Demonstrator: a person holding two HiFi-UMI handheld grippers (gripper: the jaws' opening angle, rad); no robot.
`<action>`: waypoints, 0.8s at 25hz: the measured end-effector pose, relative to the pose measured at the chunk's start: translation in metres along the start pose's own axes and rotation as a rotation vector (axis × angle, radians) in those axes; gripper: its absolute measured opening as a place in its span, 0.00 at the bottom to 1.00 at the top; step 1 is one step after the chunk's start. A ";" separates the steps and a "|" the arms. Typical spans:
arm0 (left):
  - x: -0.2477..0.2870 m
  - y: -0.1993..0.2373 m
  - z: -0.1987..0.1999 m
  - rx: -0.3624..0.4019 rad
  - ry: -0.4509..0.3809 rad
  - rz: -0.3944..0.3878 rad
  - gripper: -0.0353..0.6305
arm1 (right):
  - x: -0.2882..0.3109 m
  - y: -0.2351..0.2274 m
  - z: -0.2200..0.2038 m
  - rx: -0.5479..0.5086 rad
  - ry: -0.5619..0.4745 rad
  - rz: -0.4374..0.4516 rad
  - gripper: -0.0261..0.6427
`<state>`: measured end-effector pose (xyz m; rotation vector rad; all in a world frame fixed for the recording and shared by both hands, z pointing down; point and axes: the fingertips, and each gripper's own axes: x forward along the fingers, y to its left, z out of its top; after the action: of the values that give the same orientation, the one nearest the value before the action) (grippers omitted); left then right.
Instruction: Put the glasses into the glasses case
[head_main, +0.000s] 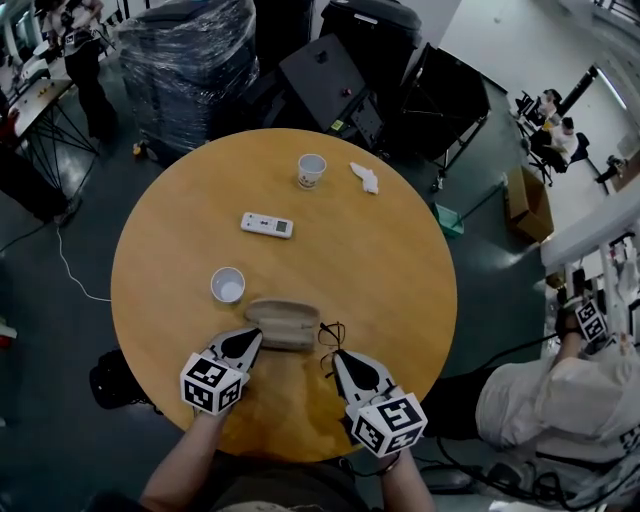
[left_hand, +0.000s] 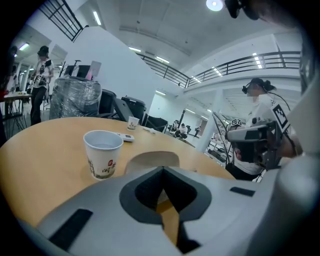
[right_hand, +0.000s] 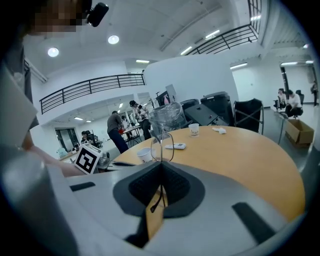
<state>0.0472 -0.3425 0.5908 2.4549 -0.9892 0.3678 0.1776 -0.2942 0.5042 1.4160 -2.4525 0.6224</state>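
The tan glasses case (head_main: 283, 322) lies closed on the round wooden table (head_main: 400, 270), near its front edge. My left gripper (head_main: 256, 335) has its jaws together, tips against the case's left near corner; the case (left_hand: 152, 159) rises just past the tips (left_hand: 162, 168). I cannot tell whether it pinches any of the case. My right gripper (head_main: 336, 356) is shut on the thin black-framed glasses (head_main: 329, 335), just right of the case. One lens (right_hand: 162, 147) stands upright above the tips (right_hand: 161, 164), and a temple runs down between the jaws.
A paper cup (head_main: 228, 285) stands just beyond the case's left end. Farther back are a white remote (head_main: 267, 225), a second cup (head_main: 312, 170) and a crumpled tissue (head_main: 365, 177). A person (head_main: 545, 400) sits by the table's right side.
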 end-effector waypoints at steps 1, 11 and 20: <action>-0.001 -0.001 -0.002 0.001 0.004 -0.002 0.06 | 0.002 0.002 -0.002 -0.014 0.012 0.009 0.02; -0.011 -0.008 -0.038 -0.035 0.061 -0.029 0.06 | 0.013 0.033 -0.026 -0.151 0.107 0.111 0.02; -0.013 -0.002 -0.056 -0.021 0.107 -0.027 0.06 | 0.020 0.061 -0.074 -0.444 0.286 0.196 0.02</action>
<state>0.0351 -0.3047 0.6326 2.4007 -0.9095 0.4725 0.1143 -0.2471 0.5623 0.8623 -2.3213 0.2653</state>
